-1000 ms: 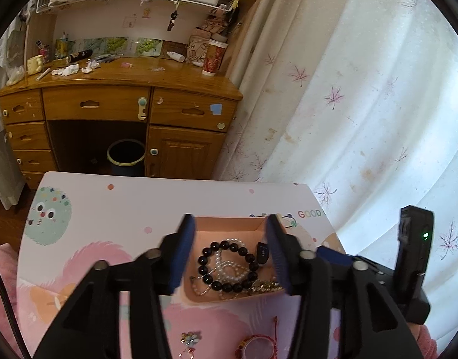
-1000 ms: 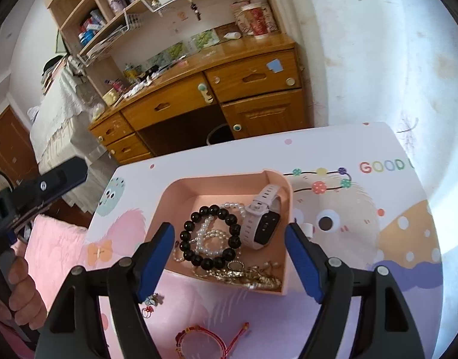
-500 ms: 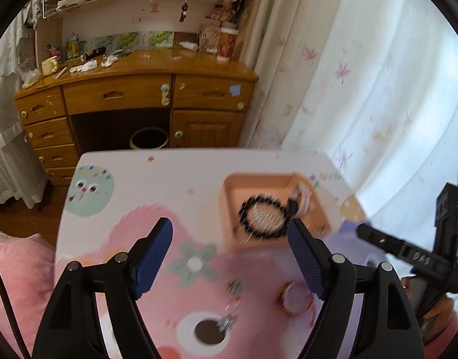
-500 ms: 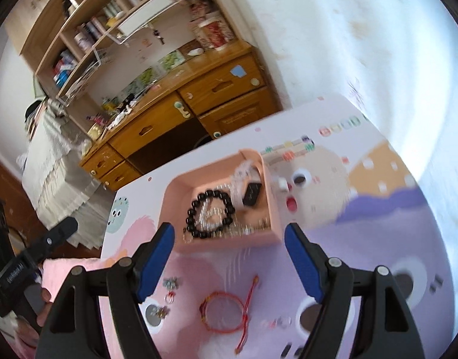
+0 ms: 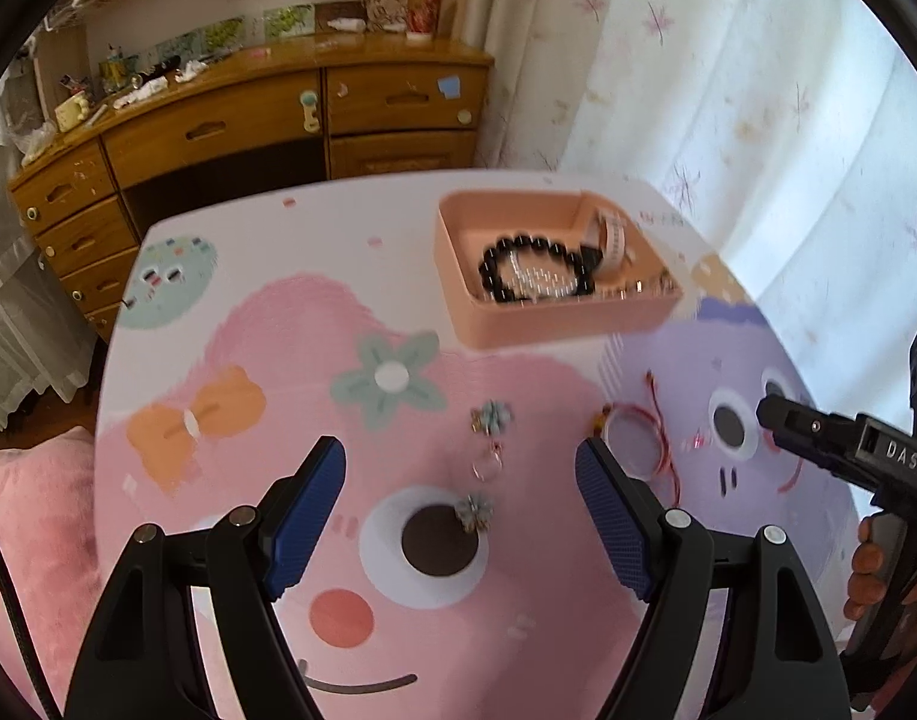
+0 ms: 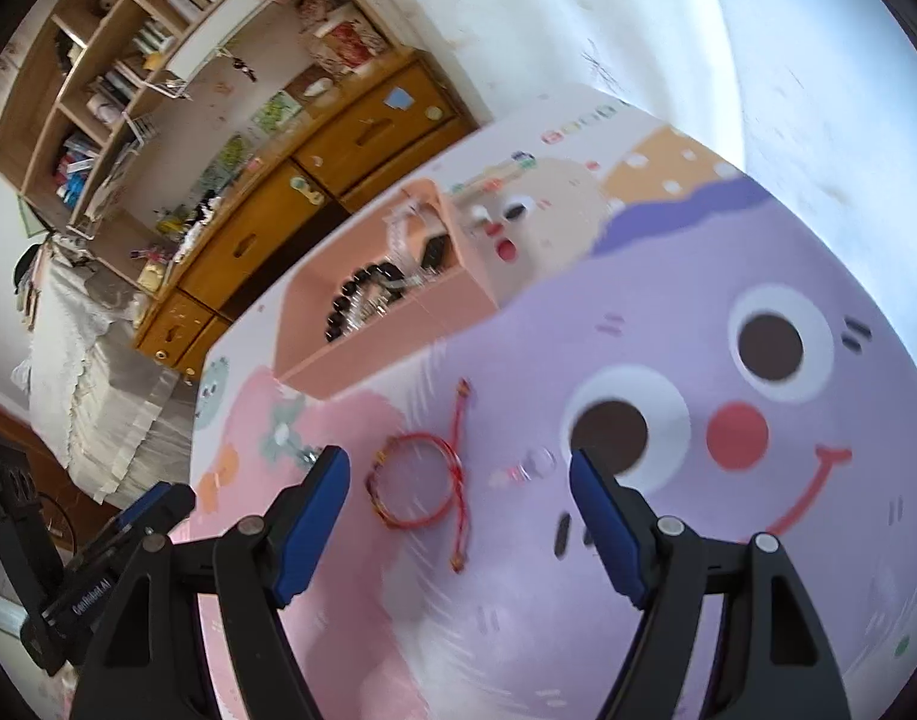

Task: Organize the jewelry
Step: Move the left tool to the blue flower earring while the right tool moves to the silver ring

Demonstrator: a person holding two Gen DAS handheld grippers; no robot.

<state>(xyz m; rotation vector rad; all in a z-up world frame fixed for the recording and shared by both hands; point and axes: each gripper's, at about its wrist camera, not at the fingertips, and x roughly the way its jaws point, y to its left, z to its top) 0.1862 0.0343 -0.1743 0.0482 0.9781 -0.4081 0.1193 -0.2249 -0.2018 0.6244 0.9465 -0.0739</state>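
Observation:
A pink tray (image 5: pixel 458 276) (image 6: pixel 398 324) on the cartoon-print table holds a black bead bracelet (image 5: pixel 536 270), a pearl strand and a pale watch (image 5: pixel 608 240). A red cord bracelet (image 5: pixel 638 450) (image 6: pixel 416 480) lies on the table in front of the tray. Small flower earrings (image 5: pixel 491 417) (image 5: pixel 475 509) and a thin ring (image 5: pixel 488 468) lie left of it. My left gripper (image 5: pixel 458 498) is open and empty above the earrings. My right gripper (image 6: pixel 458 498) is open and empty just above the red bracelet and a small clear piece (image 6: pixel 533 465).
A wooden desk (image 5: pixel 248 120) with drawers and shelves stands behind the table. White curtains (image 5: pixel 758 90) hang at the right. A pink cushion (image 5: pixel 26 510) lies left of the table. The other hand-held gripper shows at the right edge (image 5: pixel 848 450).
Both grippers have pulled back from the tray toward the near side of the table. The left one has opened wider. The loose jewelry now lies between the fingers.

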